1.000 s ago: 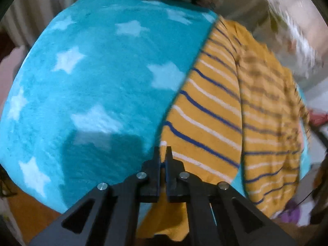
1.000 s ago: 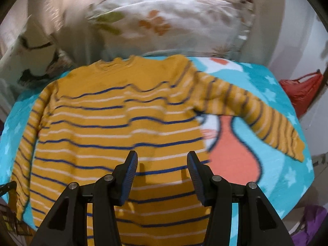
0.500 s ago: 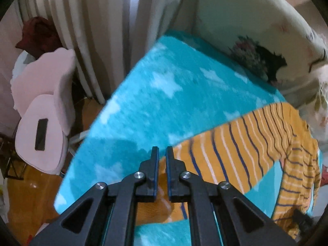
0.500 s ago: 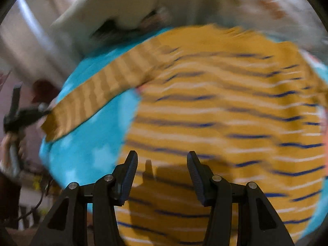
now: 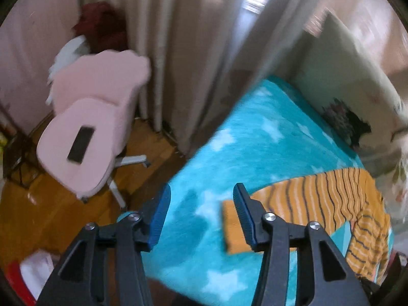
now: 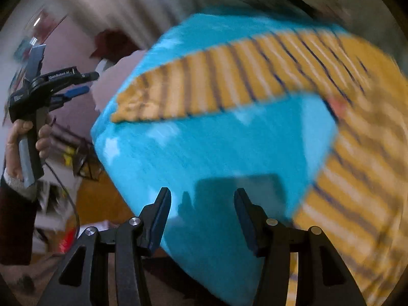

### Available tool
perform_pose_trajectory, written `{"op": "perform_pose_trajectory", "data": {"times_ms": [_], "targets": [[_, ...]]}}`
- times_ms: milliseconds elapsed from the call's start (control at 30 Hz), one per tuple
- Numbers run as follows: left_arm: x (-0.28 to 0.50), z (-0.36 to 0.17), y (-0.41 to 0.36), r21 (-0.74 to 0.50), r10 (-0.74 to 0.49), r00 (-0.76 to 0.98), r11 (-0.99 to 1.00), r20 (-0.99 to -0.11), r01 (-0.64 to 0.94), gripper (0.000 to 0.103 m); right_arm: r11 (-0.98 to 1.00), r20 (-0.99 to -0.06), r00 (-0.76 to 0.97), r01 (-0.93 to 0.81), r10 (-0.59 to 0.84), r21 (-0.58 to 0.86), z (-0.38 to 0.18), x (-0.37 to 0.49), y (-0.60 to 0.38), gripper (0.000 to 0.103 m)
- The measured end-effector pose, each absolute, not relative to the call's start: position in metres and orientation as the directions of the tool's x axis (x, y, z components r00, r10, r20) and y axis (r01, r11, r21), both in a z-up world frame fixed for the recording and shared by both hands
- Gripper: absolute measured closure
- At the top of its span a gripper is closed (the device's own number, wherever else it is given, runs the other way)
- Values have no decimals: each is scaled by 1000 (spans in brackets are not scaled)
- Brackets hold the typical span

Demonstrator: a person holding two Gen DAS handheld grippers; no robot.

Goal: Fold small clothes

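Left claw [image 5: 201, 213] spread wide, nothing between its fingers, over the bed [image 5: 255, 153] edge. Open blanket ahead and far; sweater sleeve [image 5: 306, 199] lies flat just right of it. Pink chair [image 5: 86, 137] near-left on the floor, curtains [image 5: 178, 51] far, pillow [image 5: 357, 81] far right. Right claw [image 6: 202, 215] spread too, bare blanket ahead, sleeve [image 6: 204, 81] across far side.

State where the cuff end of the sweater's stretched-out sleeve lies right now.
In the left wrist view the cuff lies flat on the turquoise star blanket, just behind the left gripper's right finger, near the bed edge facing the pink chair.
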State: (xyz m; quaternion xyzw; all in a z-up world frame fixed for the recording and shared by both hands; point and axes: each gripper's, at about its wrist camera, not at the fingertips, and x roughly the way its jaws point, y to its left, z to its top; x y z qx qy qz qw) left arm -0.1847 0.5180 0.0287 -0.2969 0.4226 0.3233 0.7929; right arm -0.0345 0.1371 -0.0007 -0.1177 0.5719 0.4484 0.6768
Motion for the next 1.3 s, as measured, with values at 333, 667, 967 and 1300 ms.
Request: {"op": "perform_pose_trajectory", "data": {"times_ms": [333, 667, 967, 1300], "targets": [[-284, 29, 527, -192, 331, 362, 449, -872, -873, 49, 241, -888, 95, -970, 449, 18, 3, -85, 269, 45], [-311, 32, 514, -185, 346, 349, 426, -871, -886, 49, 264, -895, 114, -965, 431, 4, -35, -82, 340, 93], [-244, 44, 483, -214, 304, 426, 541, -852, -813, 49, 588, -769, 222, -774, 599, 234, 56, 27, 234, 95], [-157, 46, 391, -229, 176, 491, 719, -853, -656, 49, 937, -773, 533, -250, 344, 244, 80, 169, -97, 95]]}}
